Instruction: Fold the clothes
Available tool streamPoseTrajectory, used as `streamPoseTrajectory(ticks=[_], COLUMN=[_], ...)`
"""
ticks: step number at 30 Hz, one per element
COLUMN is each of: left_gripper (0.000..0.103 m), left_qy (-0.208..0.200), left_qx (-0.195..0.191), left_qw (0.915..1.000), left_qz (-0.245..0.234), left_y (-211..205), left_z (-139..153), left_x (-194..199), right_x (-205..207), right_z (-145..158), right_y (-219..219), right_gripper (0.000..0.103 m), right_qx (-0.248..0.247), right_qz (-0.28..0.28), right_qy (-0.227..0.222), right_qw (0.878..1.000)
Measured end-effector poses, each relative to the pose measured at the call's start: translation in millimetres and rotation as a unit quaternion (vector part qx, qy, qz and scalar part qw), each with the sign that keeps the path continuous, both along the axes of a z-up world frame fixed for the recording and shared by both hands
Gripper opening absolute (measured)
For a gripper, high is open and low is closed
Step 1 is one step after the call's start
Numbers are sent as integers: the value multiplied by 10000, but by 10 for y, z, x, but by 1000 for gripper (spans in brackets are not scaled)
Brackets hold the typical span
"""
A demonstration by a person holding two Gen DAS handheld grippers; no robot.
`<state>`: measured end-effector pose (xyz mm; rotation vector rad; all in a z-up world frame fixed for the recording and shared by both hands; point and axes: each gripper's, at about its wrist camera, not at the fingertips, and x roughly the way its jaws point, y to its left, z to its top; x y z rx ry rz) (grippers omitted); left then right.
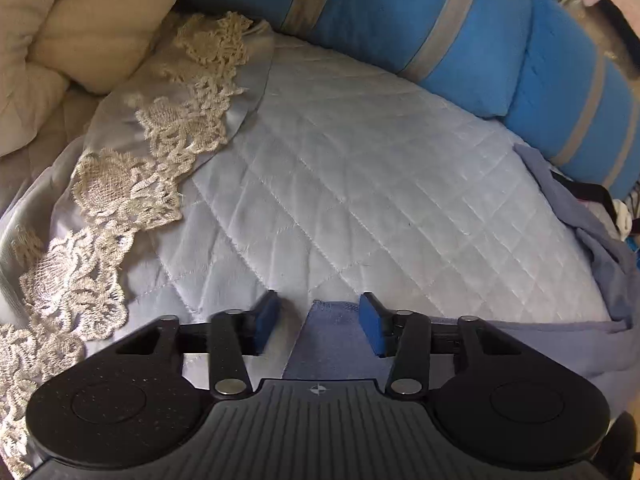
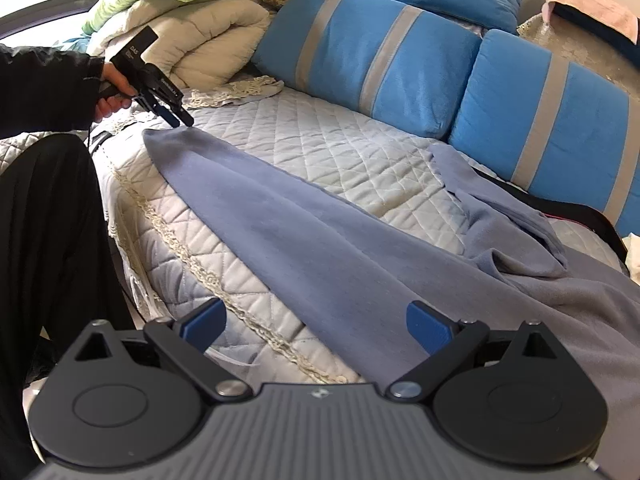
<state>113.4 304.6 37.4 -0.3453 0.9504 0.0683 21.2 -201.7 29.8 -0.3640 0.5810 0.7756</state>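
Both grippers stand parted and hold nothing: the left gripper (image 1: 318, 322) sits just above one corner of the blue-grey garment (image 2: 304, 248), the right gripper (image 2: 316, 328) over its near edge. That garment lies stretched along the quilted bedcover (image 2: 352, 148), below the blue striped pillows (image 2: 372, 56)

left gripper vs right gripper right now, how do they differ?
The left gripper sits at the far corner of the blue-grey garment; the right gripper hangs over its near end. The left's jaws gape less than the right's. Both are open, holding nothing.
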Motion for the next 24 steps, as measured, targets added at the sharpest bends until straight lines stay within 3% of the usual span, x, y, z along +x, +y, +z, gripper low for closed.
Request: streamPoseTrajectory(ticks=[5,19,24], left_gripper=[1,1,1], left_qy=[-139,-358,-378], left_qx=[231,58,112], left_qw=[9995,9990,9988], left_qz=[160,275,273], left_y=[-12,41,18], left_z=[34,67,90], left_x=[-60,-124,-120], right_x=[170,753,822], right_z=[-5,3,42], right_y=[-275,-1201,-1433], right_gripper=[101,101,101], right_qx=[65,93,-87], right_qz=[-387,-1727,-2043], right_qy=[102,282,81], right_qw=[9992,9845,9788])
